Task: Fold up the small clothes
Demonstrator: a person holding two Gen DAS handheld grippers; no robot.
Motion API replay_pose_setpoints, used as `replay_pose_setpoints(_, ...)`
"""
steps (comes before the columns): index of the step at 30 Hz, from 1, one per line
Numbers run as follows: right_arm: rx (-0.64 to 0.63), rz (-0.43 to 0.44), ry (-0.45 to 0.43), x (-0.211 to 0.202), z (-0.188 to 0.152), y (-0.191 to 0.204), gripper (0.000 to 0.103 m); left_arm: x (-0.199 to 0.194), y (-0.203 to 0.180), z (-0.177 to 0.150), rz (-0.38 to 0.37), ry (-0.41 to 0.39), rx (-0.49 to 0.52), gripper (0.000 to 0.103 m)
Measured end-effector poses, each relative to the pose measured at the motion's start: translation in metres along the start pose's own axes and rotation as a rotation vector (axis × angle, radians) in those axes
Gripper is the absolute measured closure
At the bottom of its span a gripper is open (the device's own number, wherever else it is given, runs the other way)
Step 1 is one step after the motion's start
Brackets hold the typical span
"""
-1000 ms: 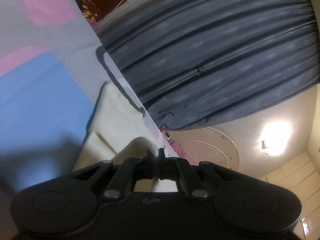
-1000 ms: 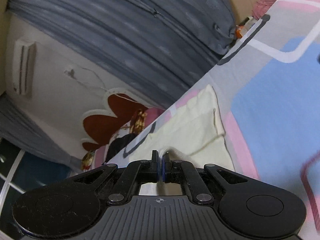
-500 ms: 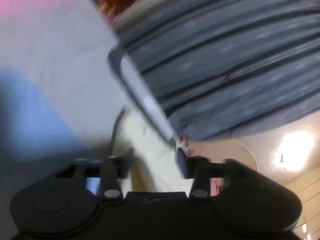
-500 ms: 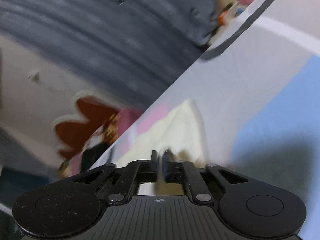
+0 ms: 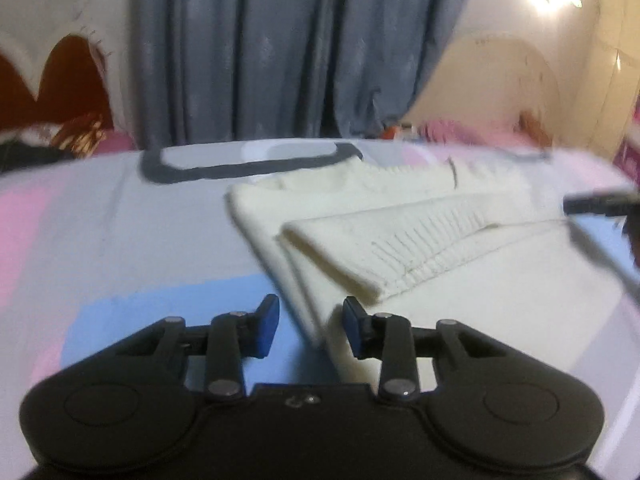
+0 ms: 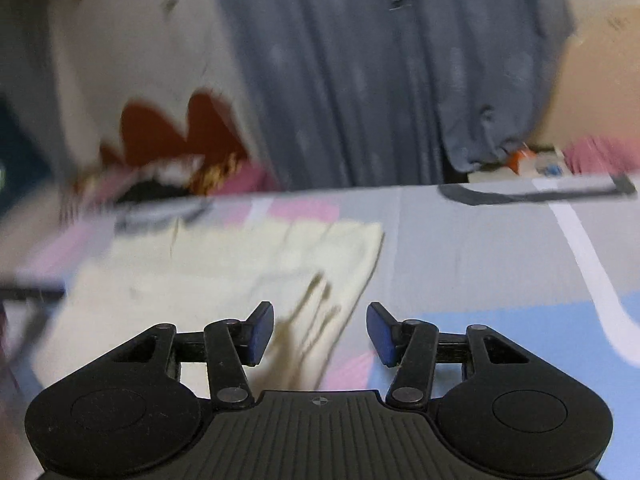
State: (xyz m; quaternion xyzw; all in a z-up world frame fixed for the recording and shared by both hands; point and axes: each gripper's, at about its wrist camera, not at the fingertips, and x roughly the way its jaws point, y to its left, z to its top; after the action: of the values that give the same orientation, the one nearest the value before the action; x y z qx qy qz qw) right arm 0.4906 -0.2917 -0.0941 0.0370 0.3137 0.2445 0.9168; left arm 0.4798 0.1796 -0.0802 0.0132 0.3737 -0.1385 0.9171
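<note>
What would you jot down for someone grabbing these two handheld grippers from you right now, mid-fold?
Left gripper: open, jaws just closing a little, nothing pinched; the cream sweater's near edge lies under the gap.
Right gripper: open, jaws just opening, empty, over the sweater's other edge.
The sweater lies on the patterned sheet, one ribbed sleeve folded across the body.
Done: that sleeve fold, both grips let go.
Left: the remaining folds; the right view is too blurred to tell more.

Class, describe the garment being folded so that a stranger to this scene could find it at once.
Start at the grey curtain and drop to the bed sheet with pink, blue and grey blocks. On it lies a cream knitted sweater, one ribbed-cuffed sleeve folded across its body. It is the only pale, plain, knitted thing on the patterned sheet.
</note>
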Motion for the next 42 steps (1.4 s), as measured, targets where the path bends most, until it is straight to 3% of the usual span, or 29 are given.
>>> replay_pose_setpoints(4,-0.067,-0.067,0.021,0.04,0.012,0.012,0.051,0.028,-0.007,0.023,0.024,-0.037,-0.016,0.067)
replay_pose_setpoints(7,0.09,-0.145,-0.051,0.052,0.026,-0.005,0.051,0.038,0.006,0.035,0.024,-0.088,-0.129,0.068)
replay_pose_setpoints(9,0.211,-0.077,-0.118,0.039,0.025,-0.019,0.051,0.036,0.012,0.034,0.005,-0.105,-0.164,0.067)
replay_pose_setpoints(10,0.205,-0.062,-0.13,0.032,0.024,-0.021,0.051,0.035,0.012,0.033,0.006,-0.1,-0.149,0.067)
replay_pose_setpoints(14,-0.027,-0.019,-0.055,0.012,-0.002,-0.012,0.051,0.037,0.009,0.029,-0.003,-0.075,-0.067,0.067)
replay_pose_setpoints(17,-0.11,0.039,0.013,0.01,-0.019,-0.009,0.051,0.037,0.002,0.029,-0.018,-0.063,-0.015,0.067)
replay_pose_setpoints(23,-0.292,0.008,0.022,0.036,-0.017,0.021,0.051,0.054,-0.009,0.041,-0.017,-0.049,0.054,0.067)
replay_pose_setpoints(27,-0.201,-0.113,-0.021,0.066,0.006,0.013,0.051,0.069,-0.005,0.05,-0.013,-0.045,-0.014,0.073)
replay_pose_setpoints(29,-0.054,-0.174,-0.052,0.07,0.015,-0.004,0.051,0.068,-0.003,0.051,-0.002,-0.07,-0.043,0.073)
replay_pose_setpoints(31,0.042,-0.096,-0.078,0.064,0.017,-0.013,0.051,0.065,0.001,0.05,-0.004,-0.079,-0.069,0.075)
replay_pose_setpoints(33,0.011,-0.056,-0.094,0.054,0.01,-0.011,0.051,0.06,0.004,0.045,-0.015,-0.084,-0.055,0.075)
replay_pose_setpoints(35,-0.055,0.033,-0.081,0.043,0.003,-0.004,0.051,0.059,0.005,0.042,-0.029,-0.066,-0.037,0.075)
replay_pose_setpoints(39,-0.259,0.067,0.003,0.04,-0.01,0.018,0.051,0.062,0.008,0.043,-0.035,-0.057,-0.057,0.075)
replay_pose_setpoints(42,-0.34,0.087,0.061,0.055,-0.009,0.033,0.051,0.068,0.007,0.047,-0.033,-0.052,-0.087,0.075)
